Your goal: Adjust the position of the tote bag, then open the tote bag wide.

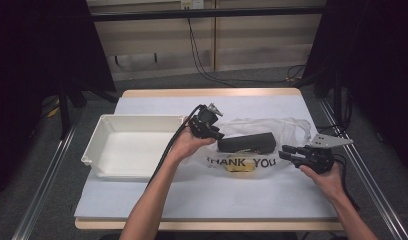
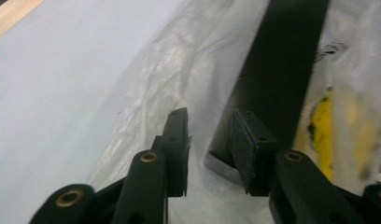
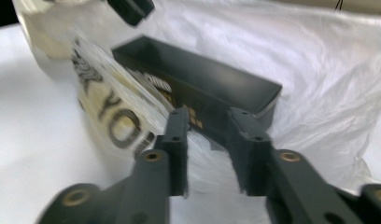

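A clear plastic bag (image 1: 289, 128) printed "THANK YOU" lies crumpled on the white mat. A long black box (image 1: 247, 142) rests at its mouth, and a yellow item (image 1: 240, 167) sits inside under the lettering. My left gripper (image 1: 217, 134) is at the box's left end. In the left gripper view its jaws (image 2: 209, 116) stand apart, with bag film (image 2: 179, 60) rising between them and the black box (image 2: 277, 70) just ahead. My right gripper (image 1: 284, 151) is off the box's right end. Its jaws (image 3: 207, 114) are apart over the bag's edge (image 3: 328, 70), facing the box (image 3: 198, 79).
A white plastic tray (image 1: 99, 145) with nothing in it stands at the left of the mat. The mat (image 1: 202, 195) covers the wooden table top. Bare mat lies in front of the bag. Cables trail from both grippers.
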Demonstrator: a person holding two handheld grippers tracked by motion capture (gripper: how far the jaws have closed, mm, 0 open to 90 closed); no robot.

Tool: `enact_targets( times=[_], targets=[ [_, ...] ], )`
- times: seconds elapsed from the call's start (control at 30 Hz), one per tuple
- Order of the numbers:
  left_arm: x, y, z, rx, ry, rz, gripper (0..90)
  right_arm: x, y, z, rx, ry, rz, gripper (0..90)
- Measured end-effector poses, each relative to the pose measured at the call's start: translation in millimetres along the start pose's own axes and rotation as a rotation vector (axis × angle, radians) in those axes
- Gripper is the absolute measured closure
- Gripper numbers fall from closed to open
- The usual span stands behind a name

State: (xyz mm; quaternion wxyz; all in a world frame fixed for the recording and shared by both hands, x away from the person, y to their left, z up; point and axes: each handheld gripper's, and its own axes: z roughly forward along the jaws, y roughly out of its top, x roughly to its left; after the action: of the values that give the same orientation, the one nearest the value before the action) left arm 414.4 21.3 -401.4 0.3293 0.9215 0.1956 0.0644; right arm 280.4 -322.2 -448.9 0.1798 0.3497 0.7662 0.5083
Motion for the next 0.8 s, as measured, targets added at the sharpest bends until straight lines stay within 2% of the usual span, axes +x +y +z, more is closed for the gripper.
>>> enact_targets(
  times=[0.03, 0.1, 0.13, 0.17, 0.23, 0.37, 0.47, 0.53, 0.6, 0.67, 0.8],
  targets=[
    [-3.0, 0.8, -1.4, -0.005, 0.003, 0.008, 65.5, 2.4, 0.5, -2.2, -0.012, 0.0, -0.003, 65.9],
    [-9.2, 2.4, -3.8, -0.021, -0.017, 0.036, 63.7, 8.6, 0.3, -8.0, -0.028, 0.009, 0.001, 62.7],
    [-11.6, 3.6, -5.4, -0.015, -0.022, 0.068, 63.2, 11.9, -0.6, -10.7, -0.033, 0.004, -0.001, 60.9],
    [-13.1, 4.3, -5.5, -0.009, -0.023, 0.082, 63.1, 15.1, -2.2, -13.9, -0.038, 0.006, 0.003, 60.1],
    [-16.1, 5.3, -3.8, 0.003, -0.029, 0.09, 61.2, 19.5, -4.7, -18.5, -0.048, 0.005, 0.012, 57.8],
    [-18.3, 6.3, -1.9, 0.041, -0.049, 0.138, 56.1, 29.2, -10.8, -26.7, -0.047, 0.01, 0.019, 53.7],
    [-15.5, 5.2, 1.5, 0.043, -0.057, 0.127, 55.0, 34.2, -15.8, -30.2, -0.043, 0.008, 0.019, 52.2],
    [-12.5, 4.2, 4.8, 0.071, -0.061, 0.133, 52.0, 37.7, -19.7, -31.9, -0.04, 0.009, 0.03, 51.2],
    [-11.8, 3.7, 7.0, 0.078, -0.062, 0.134, 50.0, 41.5, -23.0, -33.6, -0.027, 0.008, 0.025, 50.4],
    [-12.2, 4.5, 8.7, 0.081, -0.08, 0.147, 47.9, 44.2, -25.8, -36.0, -0.026, 0.01, 0.024, 49.8],
    [-15.1, 7.3, 14.8, 0.123, -0.082, 0.168, 44.6, 48.8, -29.6, -40.6, -0.022, 0.014, 0.038, 48.3]
  ],
)
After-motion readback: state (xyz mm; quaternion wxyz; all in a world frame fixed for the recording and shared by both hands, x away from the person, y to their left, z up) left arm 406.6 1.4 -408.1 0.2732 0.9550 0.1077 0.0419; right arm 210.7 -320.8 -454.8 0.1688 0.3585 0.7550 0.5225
